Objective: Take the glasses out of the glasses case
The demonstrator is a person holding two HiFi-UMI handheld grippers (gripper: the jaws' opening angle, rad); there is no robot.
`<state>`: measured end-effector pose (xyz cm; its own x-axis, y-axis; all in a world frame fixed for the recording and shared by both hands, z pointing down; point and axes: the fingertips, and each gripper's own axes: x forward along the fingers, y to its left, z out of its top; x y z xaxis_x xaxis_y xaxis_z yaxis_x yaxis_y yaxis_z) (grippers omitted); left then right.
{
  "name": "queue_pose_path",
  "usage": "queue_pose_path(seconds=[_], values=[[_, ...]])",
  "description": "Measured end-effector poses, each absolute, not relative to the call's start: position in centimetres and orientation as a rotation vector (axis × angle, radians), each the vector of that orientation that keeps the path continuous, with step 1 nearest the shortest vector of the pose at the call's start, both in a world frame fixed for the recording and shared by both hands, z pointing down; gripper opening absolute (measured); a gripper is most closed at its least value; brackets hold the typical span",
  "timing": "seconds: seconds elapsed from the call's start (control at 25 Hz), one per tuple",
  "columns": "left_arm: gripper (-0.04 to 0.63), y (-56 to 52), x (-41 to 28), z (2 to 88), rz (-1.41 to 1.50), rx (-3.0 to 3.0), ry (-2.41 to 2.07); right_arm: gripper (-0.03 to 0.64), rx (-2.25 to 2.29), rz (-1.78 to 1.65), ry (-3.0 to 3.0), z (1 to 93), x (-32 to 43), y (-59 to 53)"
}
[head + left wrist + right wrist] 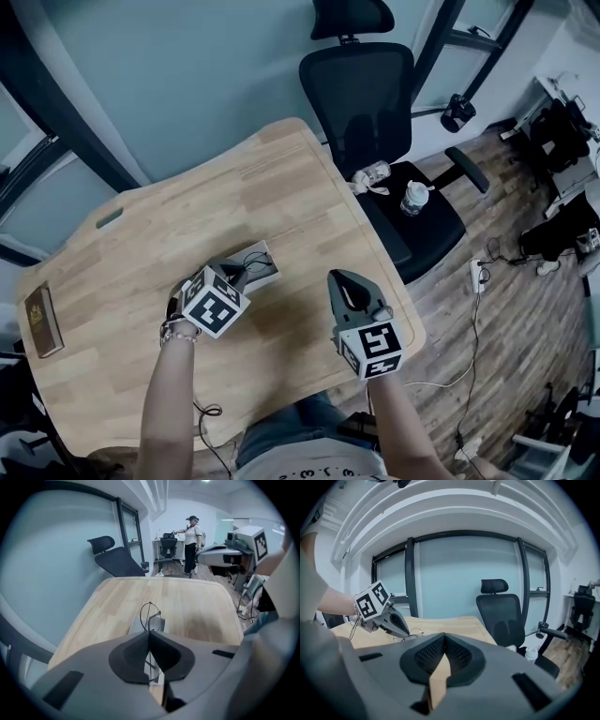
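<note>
Thin wire-framed glasses (149, 615) are pinched in my left gripper (149, 633), whose jaws are shut on the frame, one round lens ring standing up past the tips. Under them lies the open pale grey glasses case (135, 626) on the wooden table (197, 611). From the head view, the left gripper (238, 273) hangs over the case (265, 274) near the table's middle. My right gripper (343, 279) hovers to the right of it near the table's edge, shut and holding nothing. The right gripper view shows those bare jaws (444, 635) and, at left, the left gripper (399, 629) with the glasses (414, 633).
A small brown box (42, 319) lies at the table's left edge. A black office chair (361, 89) stands beyond the far right corner, two bottles (413, 198) on its seat. Cables run over the floor (469, 309) at right. A person (191, 536) stands far off.
</note>
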<state>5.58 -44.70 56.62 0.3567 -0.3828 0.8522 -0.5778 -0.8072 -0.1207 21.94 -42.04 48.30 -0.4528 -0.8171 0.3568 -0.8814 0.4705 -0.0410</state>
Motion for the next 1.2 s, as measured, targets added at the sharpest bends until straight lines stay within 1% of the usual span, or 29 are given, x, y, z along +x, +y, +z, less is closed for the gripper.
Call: queue_pose_path(seconds=[0.2,0.52,0.72,1.2], values=[[0.02,-44.0,5.5,53.4,1.296,2.445,-1.061,0.011,1.438,0.268,-2.468,46.3,22.2,-41.0],[0.021,-41.6,5.2,47.2,0.965,2.461,-1.411,0.011,1.388,0.123,-2.538,43.1,22.7,-39.2],[0.02,-39.0,3.6,41.8,0.746,2.457,-1.655,0.011,1.355,-0.002,-2.582,40.3,22.3,-37.6],[0.021,-33.2,-0.1,31.9,0.359,2.516,-1.958,0.011,1.434,-0.183,-2.664,32.3,19.8,-34.3]])
